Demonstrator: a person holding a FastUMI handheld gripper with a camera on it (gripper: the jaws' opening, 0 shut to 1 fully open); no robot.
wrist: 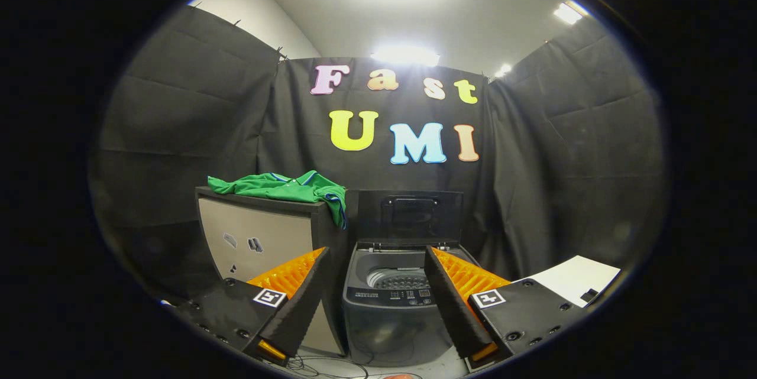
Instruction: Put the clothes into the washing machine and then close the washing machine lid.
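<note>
Ahead, the fingers (375, 263) are standing spread wide, gripping nothing, framing the boxy grey washing machine (395, 302) with its lid (412, 216) raised. At eleven o'clock, rumpled green clothes (284, 187) are draping over a flat-topped cabinet (260, 237).

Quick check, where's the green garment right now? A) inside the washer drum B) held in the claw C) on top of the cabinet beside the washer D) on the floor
C: the green garment lies on top of the cabinet beside the washing machine, one corner hanging over the edge; the lid stands open, and the claw is open and holds nothing.
</note>
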